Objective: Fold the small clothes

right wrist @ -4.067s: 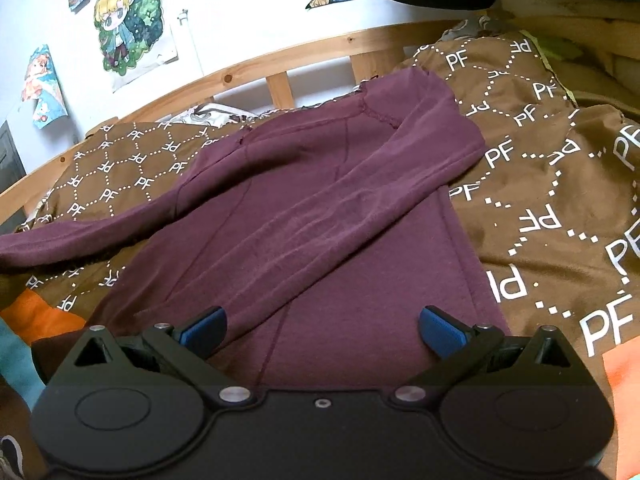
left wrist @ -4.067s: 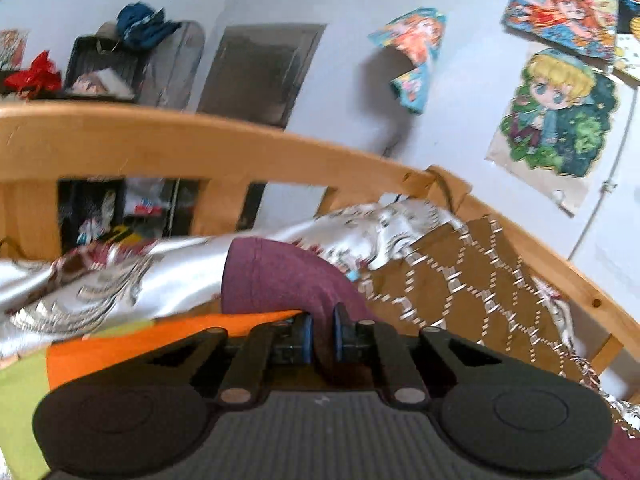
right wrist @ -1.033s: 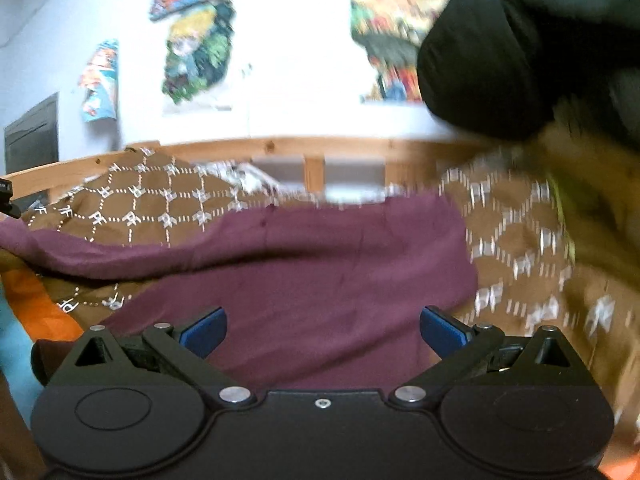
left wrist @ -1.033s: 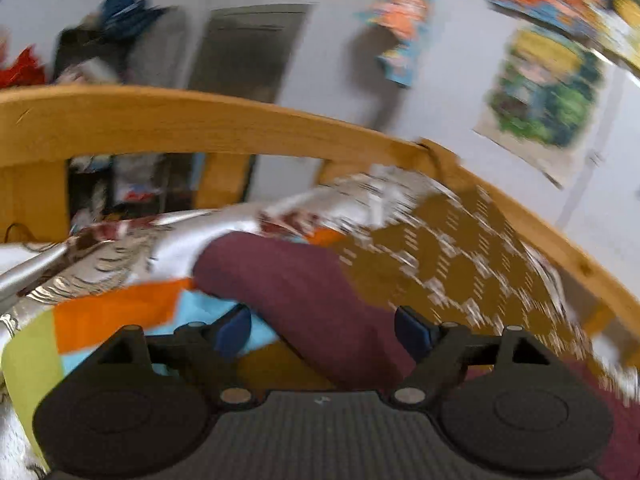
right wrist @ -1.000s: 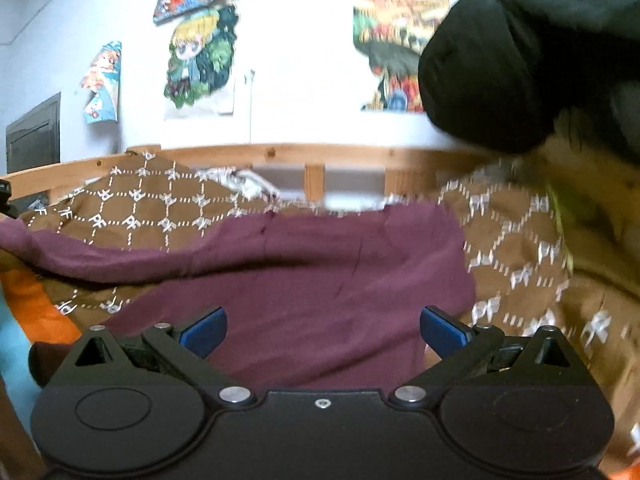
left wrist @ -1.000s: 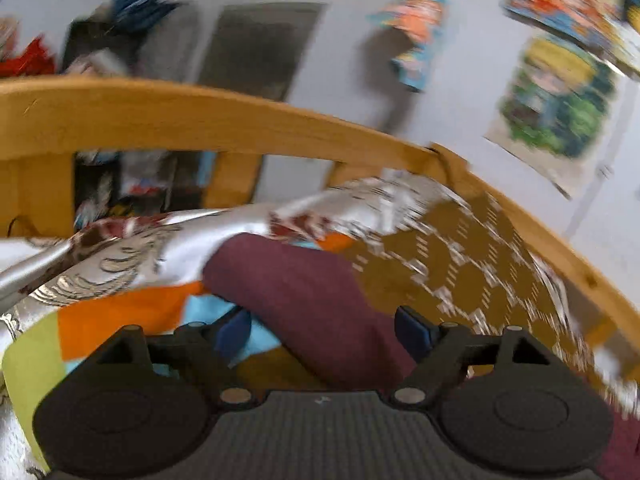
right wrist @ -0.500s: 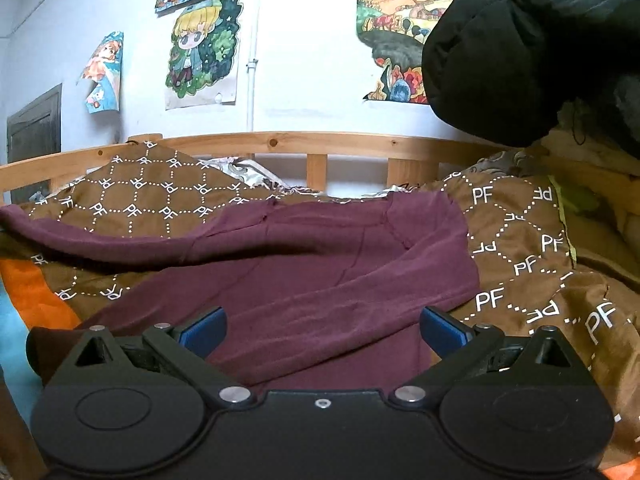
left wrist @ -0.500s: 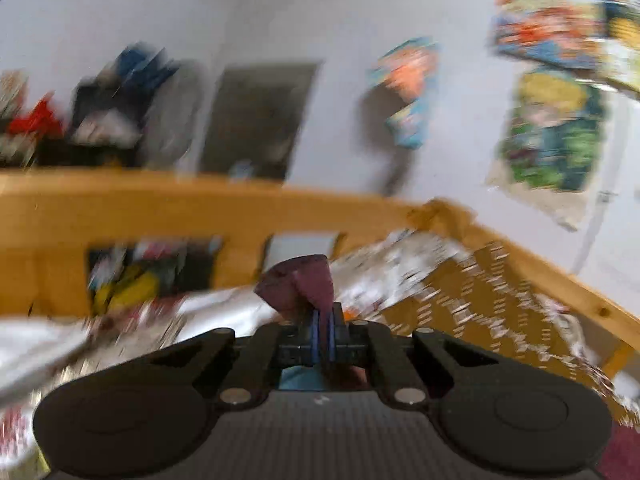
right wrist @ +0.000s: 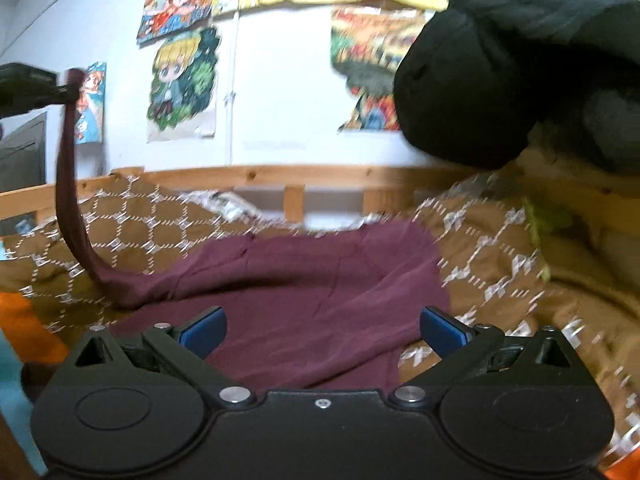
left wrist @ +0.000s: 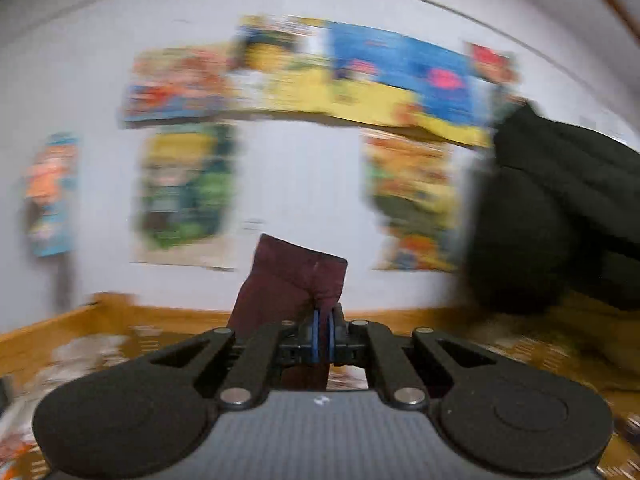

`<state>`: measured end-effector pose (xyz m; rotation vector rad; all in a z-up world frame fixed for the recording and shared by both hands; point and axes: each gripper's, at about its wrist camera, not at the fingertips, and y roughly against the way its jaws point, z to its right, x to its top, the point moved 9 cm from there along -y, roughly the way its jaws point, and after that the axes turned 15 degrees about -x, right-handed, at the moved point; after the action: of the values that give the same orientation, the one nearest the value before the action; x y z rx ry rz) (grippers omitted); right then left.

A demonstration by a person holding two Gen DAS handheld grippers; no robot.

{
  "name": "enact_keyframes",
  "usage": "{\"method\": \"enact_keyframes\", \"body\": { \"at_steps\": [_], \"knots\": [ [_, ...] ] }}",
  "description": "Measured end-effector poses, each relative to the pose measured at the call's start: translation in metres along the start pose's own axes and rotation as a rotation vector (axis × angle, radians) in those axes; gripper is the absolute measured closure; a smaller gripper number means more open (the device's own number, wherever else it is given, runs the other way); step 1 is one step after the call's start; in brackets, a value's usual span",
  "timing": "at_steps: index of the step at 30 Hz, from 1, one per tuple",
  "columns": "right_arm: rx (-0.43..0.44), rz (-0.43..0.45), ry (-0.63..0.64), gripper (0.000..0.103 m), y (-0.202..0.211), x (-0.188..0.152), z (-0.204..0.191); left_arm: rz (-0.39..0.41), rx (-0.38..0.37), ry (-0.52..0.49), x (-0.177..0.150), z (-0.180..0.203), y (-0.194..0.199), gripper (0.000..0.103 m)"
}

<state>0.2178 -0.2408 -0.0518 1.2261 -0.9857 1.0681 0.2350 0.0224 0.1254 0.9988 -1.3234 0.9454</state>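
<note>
Top: maroon long-sleeved top (right wrist: 320, 280) lies spread on the brown patterned blanket (right wrist: 140, 224) of the bed
Sleeve: its cuff (left wrist: 296, 276) is lifted well above the bed, sleeve hanging down to the body
Left tongs (left wrist: 324, 334): clamped together on the cuff
Right tongs (right wrist: 322, 330): blue pads wide apart, low over the top's body, holding nothing
Behind: wooden bed rail (right wrist: 256, 176), posters (right wrist: 182, 84) on the white wall
</note>
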Motion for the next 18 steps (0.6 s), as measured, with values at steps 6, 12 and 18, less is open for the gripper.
{"method": "enact_keyframes", "body": {
  "at_steps": [6,12,18],
  "knots": [
    [-0.123,0.018,-0.012,0.001,-0.008,0.008,0.041,-0.127,-0.197,-0.129,-0.041,0.072,-0.042,0.099],
    [-0.162,0.017,-0.089,0.001,-0.015,0.009,0.077,-0.302,-0.311,-0.201,-0.104,0.130,-0.060,0.098],
    [-0.216,0.018,-0.034,0.001,-0.026,0.004,0.097,-0.429,-0.384,-0.206,-0.157,0.163,-0.059,0.098]
  ]
}}
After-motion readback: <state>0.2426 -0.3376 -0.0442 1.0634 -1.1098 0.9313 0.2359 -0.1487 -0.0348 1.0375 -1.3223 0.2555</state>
